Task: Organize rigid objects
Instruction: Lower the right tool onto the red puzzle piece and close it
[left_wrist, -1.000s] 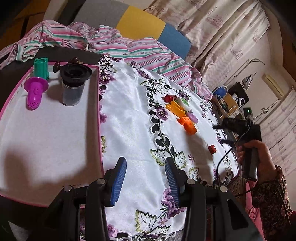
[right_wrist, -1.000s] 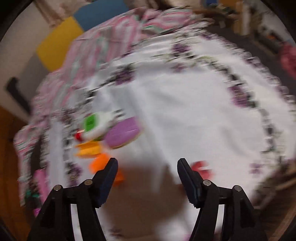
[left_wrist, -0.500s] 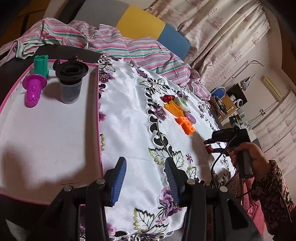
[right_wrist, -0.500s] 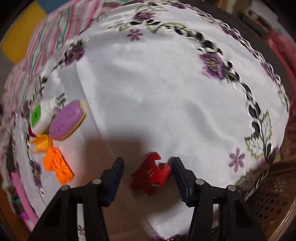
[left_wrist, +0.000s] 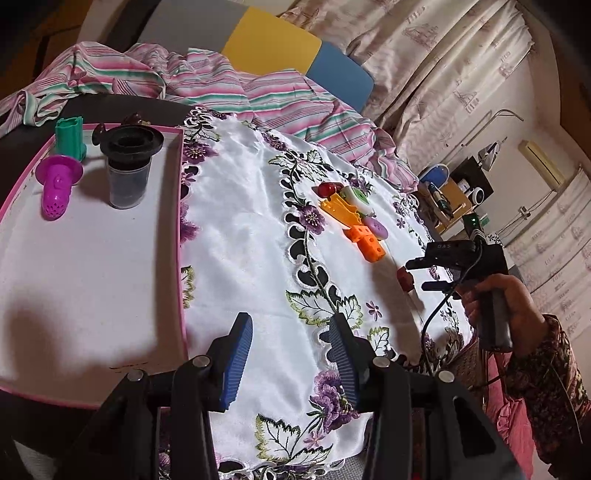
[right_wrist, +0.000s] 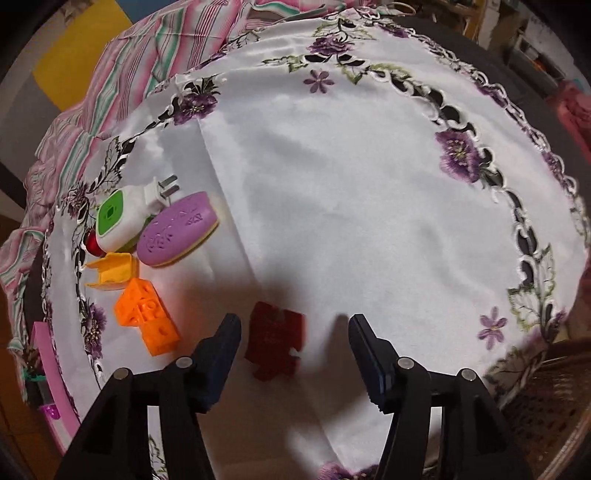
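A small red block (right_wrist: 275, 345) lies on the white embroidered cloth, between the open fingers of my right gripper (right_wrist: 294, 338), nearer the left finger and not gripped. It also shows in the left wrist view (left_wrist: 405, 278) in front of the right gripper (left_wrist: 415, 275). A cluster lies further left: an orange brick (right_wrist: 146, 320), a yellow piece (right_wrist: 112, 271), a purple oval case (right_wrist: 179, 229), a white-green plug (right_wrist: 123, 216) and a red ball (right_wrist: 90, 242). My left gripper (left_wrist: 291, 356) is open and empty over the cloth's near edge.
A pink-rimmed white tray (left_wrist: 180, 229) at the left holds a magenta strainer (left_wrist: 55, 188), a green piece (left_wrist: 70, 138) and a black-lidded cup (left_wrist: 129, 170). Striped fabric (left_wrist: 229, 88) lies behind. The table edge drops off at the right, with a wicker surface (right_wrist: 546, 398) below.
My right gripper has opened wider around the red block and has come slightly closer to the orange brick. The left gripper has barely moved.
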